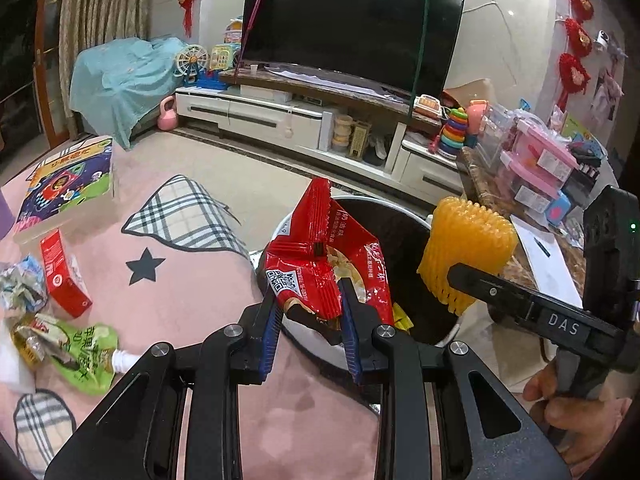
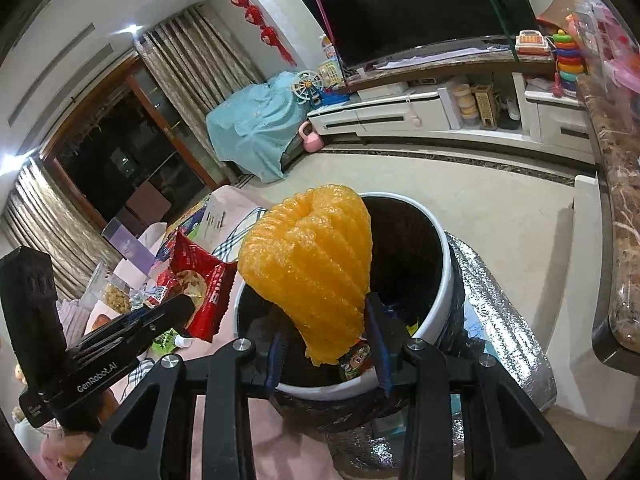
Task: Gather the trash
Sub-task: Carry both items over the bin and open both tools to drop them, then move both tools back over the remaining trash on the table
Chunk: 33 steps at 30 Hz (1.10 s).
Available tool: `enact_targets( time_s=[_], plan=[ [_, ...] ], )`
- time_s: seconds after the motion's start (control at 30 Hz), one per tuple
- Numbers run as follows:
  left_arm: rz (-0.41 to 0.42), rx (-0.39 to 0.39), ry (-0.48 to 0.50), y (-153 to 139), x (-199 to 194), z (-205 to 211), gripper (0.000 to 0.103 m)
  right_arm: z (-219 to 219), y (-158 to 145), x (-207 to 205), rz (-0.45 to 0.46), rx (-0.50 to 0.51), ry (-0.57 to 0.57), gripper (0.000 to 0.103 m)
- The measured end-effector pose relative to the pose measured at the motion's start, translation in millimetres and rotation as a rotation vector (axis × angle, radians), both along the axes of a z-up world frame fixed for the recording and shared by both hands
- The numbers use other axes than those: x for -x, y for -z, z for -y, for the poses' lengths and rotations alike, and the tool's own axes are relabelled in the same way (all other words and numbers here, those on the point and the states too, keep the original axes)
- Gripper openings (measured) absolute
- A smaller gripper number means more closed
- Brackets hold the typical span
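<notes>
Holding a red wrapper in my left tongs and yellow netting in my right tongs, both clamped, bin just ahead.

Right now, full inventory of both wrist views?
Red foil snack bag: 1, red, in left gripper over bin.
Yellow foam fruit net: 1, yellow, in right gripper over bin.
White round trash bin: 1, white, dark liner, beside pink mat.
Red carton: 1, red, on mat.
Green spouted pouch: 1, green, on mat.
Crumpled wrapper: 1, bluish, mat edge.
Left gripper: shut on bag.
Right gripper: shut on net.
</notes>
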<state>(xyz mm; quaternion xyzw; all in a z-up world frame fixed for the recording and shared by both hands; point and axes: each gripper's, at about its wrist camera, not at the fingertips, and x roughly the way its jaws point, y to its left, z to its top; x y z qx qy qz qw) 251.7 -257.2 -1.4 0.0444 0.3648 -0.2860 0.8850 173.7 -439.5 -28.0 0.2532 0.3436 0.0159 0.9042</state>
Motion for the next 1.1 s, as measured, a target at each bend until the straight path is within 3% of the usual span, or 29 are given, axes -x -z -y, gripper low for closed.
enact_targets(
  time_s=[0.73,0.9,1.1],
  plan=[
    [-0.075,-0.048,0.049,22.5,-28.3,33.8,0.027,16.2,15.6,-26.0,-0.076,-0.024,-0.005,0.041],
    [-0.078,-0.044,0.053,23.0,-28.8,34.3,0.052,22.6,13.6,-25.5,-0.068,-0.046,0.012,0.055],
    [-0.08,-0.016,0.021,20.3,-25.2,19.0,0.056,23.1,10.5,-22.6,-0.063,-0.049,0.018,0.061]
  ],
)
